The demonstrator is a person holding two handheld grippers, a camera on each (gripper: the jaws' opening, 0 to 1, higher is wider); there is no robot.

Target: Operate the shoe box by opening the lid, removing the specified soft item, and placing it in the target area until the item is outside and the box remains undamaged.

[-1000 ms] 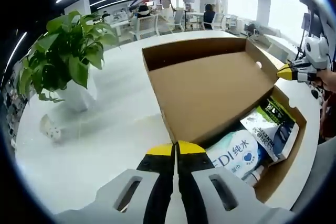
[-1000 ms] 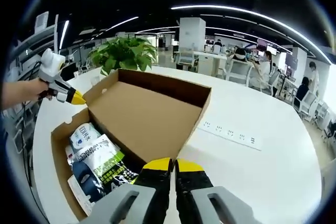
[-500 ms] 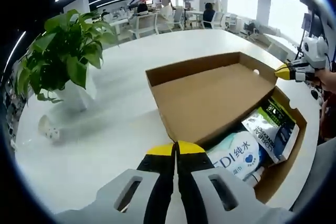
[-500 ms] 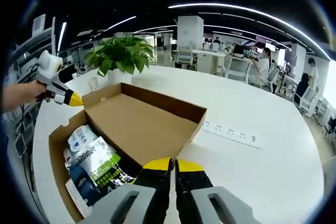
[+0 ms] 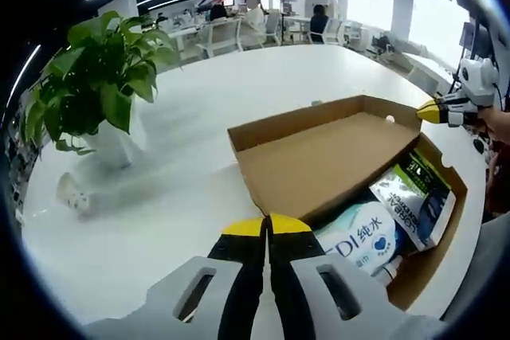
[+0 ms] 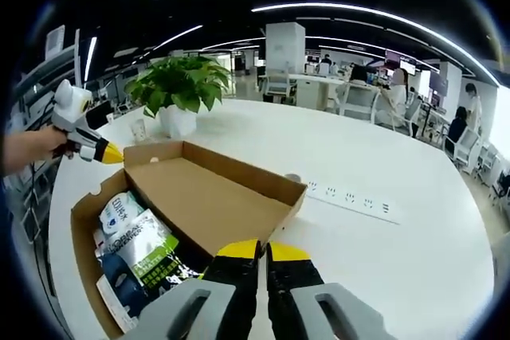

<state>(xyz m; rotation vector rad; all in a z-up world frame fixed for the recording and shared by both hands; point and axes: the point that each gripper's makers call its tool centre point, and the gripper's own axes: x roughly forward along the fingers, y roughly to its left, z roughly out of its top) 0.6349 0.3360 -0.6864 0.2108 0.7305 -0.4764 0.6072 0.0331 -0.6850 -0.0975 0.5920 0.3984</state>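
Lid (image 5: 325,157): it lay swung back past the shoe box (image 5: 451,216), hinged along the box's far side, leaving the contents reachable.
Left hand-held gripper (image 5: 268,227): you held its jaws together, gripping nothing, at the lid's near corner.
Right hand-held gripper (image 6: 256,249): your jaws were likewise pressed together and empty, at the lid's opposite corner.
Soft packs (image 5: 360,237): they sat inside the shoe box, beside the lid; none was out on the surface (image 5: 175,197) yet.
Plant (image 5: 96,77): it stood well apart from the shoe box.

White table (image 5: 183,109) with shoe box (image 5: 430,252), potted plant (image 5: 96,85)
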